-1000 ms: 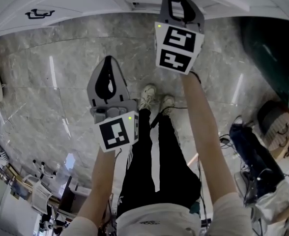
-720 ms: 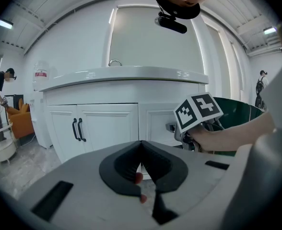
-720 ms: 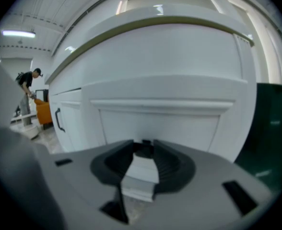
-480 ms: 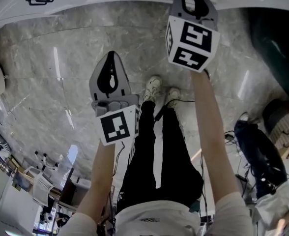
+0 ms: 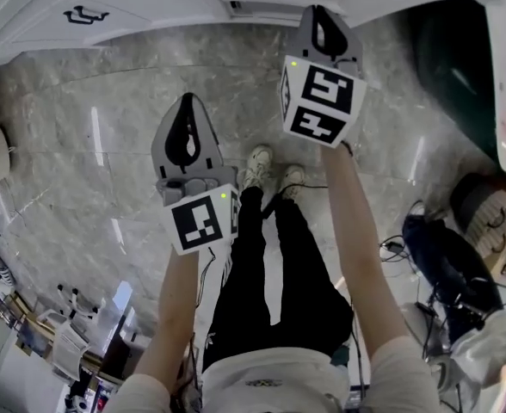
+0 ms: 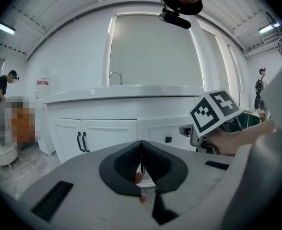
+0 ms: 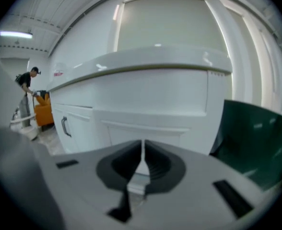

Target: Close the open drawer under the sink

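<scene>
**Both Claws Shut at the Sink Cabinet**

The right gripper (image 7: 142, 150) had just closed its jaws on nothing. The left gripper (image 6: 141, 147) was also pinched together and empty. The drawer (image 6: 162, 128) sat under the faucet (image 6: 114, 75), near the right gripper. The marker cube (image 5: 322, 101) bore patterns but no words.

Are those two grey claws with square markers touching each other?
Apart. The head view shows grey marble floor between the left claw and the right claw, whose jaws have just been closing, with nothing between them.
</scene>
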### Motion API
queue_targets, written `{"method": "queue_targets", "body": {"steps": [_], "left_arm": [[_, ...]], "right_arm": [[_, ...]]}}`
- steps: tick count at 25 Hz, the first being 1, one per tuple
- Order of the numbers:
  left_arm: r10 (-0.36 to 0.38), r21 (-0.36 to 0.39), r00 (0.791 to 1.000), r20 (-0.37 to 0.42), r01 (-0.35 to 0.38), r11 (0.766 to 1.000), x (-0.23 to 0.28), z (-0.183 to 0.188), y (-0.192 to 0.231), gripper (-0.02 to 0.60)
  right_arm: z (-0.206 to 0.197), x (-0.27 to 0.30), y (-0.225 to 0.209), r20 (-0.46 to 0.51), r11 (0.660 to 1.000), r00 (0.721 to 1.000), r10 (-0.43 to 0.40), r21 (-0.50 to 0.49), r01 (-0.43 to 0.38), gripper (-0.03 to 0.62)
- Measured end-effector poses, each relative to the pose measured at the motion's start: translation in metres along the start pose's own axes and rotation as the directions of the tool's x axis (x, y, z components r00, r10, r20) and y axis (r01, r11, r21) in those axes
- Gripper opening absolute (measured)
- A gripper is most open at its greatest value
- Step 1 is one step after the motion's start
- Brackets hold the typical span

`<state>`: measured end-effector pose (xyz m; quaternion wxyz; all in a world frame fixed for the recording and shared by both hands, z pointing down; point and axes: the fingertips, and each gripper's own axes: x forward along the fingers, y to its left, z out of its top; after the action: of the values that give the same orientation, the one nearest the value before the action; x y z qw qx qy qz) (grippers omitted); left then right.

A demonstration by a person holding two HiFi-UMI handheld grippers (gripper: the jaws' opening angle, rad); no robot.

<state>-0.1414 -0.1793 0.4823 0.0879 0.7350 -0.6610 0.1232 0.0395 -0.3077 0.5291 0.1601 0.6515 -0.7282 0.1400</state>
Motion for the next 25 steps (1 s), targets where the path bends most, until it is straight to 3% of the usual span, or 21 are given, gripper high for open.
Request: {"method": "queue_targets", "body": {"steps": [4,10,14,18,21,25], "left_arm": [[0.028,0.000,0.996,0.090,-0.028,1.000,-0.016,0.053,0.008,0.020],[0.015,-0.012,0.983,0.183,-0.013,1.000,-0.060,0.157,0.001,0.020],[-0.008,-0.018,0.963,0.269,0.013,1.000,-0.086,0.239,-0.019,0.020],[0.021,-0.067,0.931,0.364,0.003,0.998,-0.112,0.319,-0.031,0.020],[0.025,-0.091,0.916,0.400,0.013,0.996,-0.139,0.351,-0.051,0.020],[-0.011,-0.091,0.910,0.415,0.054,0.994,-0.195,0.374,-0.090,0.020]], "right_arm": [[0.061,-0.030,-0.010,0.076,0.999,0.997,-0.007,-0.036,0.010,0.038],[0.143,-0.119,-0.009,0.119,0.999,0.993,-0.004,-0.037,0.008,0.032],[0.199,-0.182,-0.020,0.176,0.999,0.984,-0.012,-0.039,0.019,0.029],[0.271,-0.239,-0.023,0.298,1.000,0.954,-0.014,0.013,0.011,0.029],[0.306,-0.286,-0.027,0.375,1.000,0.927,-0.001,-0.005,0.003,0.029],[0.322,-0.369,-0.043,0.422,1.000,0.906,0.002,-0.010,0.003,0.029]]}}
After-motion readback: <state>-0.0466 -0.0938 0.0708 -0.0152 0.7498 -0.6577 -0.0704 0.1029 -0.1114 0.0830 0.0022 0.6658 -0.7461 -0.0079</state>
